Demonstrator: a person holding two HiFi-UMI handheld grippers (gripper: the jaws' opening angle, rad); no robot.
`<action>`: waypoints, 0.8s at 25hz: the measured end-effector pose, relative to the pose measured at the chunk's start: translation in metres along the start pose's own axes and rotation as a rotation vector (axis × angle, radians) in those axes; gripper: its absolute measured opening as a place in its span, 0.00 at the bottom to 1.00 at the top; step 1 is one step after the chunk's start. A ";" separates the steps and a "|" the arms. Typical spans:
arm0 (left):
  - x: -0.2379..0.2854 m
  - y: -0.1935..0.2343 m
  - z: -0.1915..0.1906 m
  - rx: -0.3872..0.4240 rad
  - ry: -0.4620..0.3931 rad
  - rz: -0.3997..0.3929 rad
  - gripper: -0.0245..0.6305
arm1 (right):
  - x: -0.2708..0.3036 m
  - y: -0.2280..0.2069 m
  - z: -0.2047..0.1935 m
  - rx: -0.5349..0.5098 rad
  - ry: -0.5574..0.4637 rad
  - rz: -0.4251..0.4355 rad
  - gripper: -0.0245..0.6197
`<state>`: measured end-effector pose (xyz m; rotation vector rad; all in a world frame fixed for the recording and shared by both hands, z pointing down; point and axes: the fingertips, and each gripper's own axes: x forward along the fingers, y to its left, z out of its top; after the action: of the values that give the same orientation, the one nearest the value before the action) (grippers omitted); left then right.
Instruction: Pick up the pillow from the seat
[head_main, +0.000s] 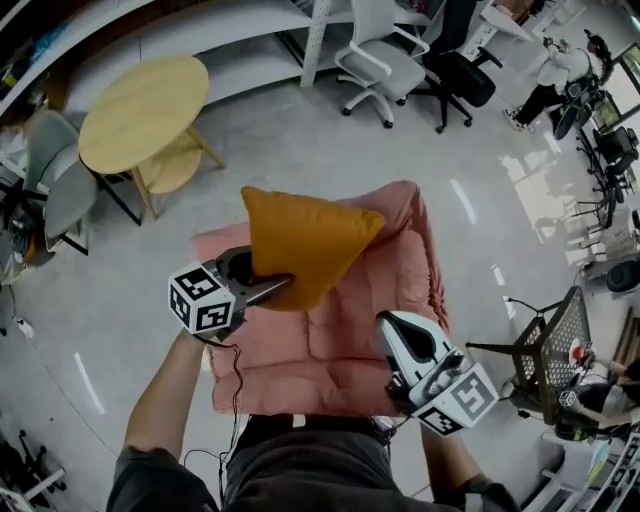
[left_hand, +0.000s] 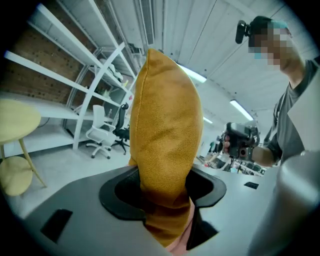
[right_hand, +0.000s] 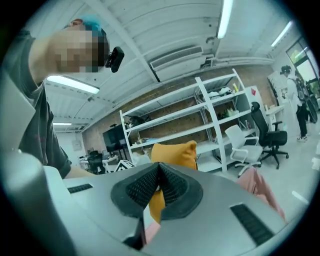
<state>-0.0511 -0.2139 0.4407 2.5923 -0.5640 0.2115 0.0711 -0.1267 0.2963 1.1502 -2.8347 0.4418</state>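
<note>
While the left claw (head_main: 272, 290) grips the pillow (head_main: 305, 245), the right claw (head_main: 392, 325) is closed and empty

Where the orange pillow shows at the centre of the head view, I have one of its corners pinched between my left claw's pads, the jaws partway closed on the fabric. It stands up from that claw, over the pink seat cushion (head_main: 330, 350). Lower right of centre, my right claw has its jaws pressed together on nothing.

Left claw (head_main: 276, 287) clamps the pillow (head_main: 310, 236); right claw (head_main: 385, 320) is closed, empty.
</note>
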 end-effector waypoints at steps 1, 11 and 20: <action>-0.011 -0.012 0.015 0.001 -0.031 -0.001 0.42 | -0.005 0.008 0.013 -0.018 -0.022 -0.002 0.05; -0.084 -0.111 0.106 0.124 -0.173 0.019 0.42 | -0.042 0.092 0.079 -0.112 -0.170 0.020 0.05; -0.096 -0.143 0.112 0.138 -0.198 0.006 0.42 | -0.053 0.119 0.083 -0.084 -0.201 0.047 0.05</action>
<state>-0.0716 -0.1190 0.2588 2.7655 -0.6470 -0.0057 0.0322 -0.0330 0.1797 1.1762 -3.0225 0.2184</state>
